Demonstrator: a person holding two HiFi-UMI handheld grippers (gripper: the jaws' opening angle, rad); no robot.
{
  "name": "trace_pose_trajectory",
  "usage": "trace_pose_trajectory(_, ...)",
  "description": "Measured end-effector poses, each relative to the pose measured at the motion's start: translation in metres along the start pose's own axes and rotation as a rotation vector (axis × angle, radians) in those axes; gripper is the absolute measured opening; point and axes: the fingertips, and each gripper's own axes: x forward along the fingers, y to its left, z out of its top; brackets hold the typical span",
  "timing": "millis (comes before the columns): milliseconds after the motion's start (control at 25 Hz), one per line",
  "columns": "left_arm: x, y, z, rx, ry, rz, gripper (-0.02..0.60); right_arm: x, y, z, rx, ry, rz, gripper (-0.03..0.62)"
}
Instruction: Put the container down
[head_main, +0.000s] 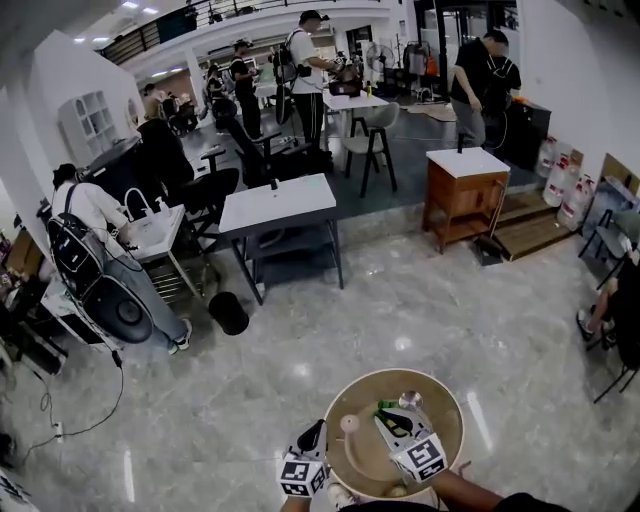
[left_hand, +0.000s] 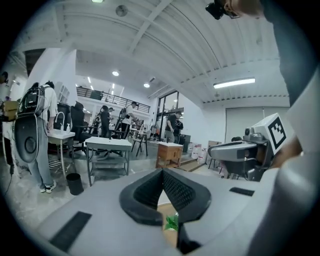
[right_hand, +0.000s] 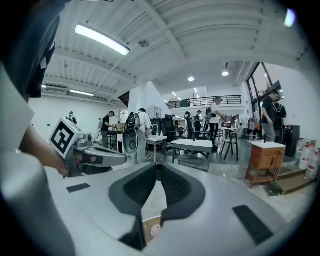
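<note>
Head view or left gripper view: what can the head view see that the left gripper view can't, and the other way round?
Only the head view shows the whole round wooden container from above, rim and all. Only the left gripper view shows the long strip light up on the ceiling. Both show the white-topped table, the wooden cabinet, the black bin and the small green thing that lies in the container.
</note>
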Motion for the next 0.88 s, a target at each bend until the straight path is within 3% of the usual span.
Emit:
trace_pose_trajectory(160, -0.006, -0.003, 0.008, 0.004, -0.016, -0.005, -0.006, -0.010, -0.004, 0.015, -0.016, -0.025, -0.031, 0.001)
trace_pose_trajectory(880, -0.012, -0.014, 0.035, 0.049, -0.046, -0.022, -0.006, -0.018, -0.014, 0.060, -0.070, -0.111, -0.089, -0.002)
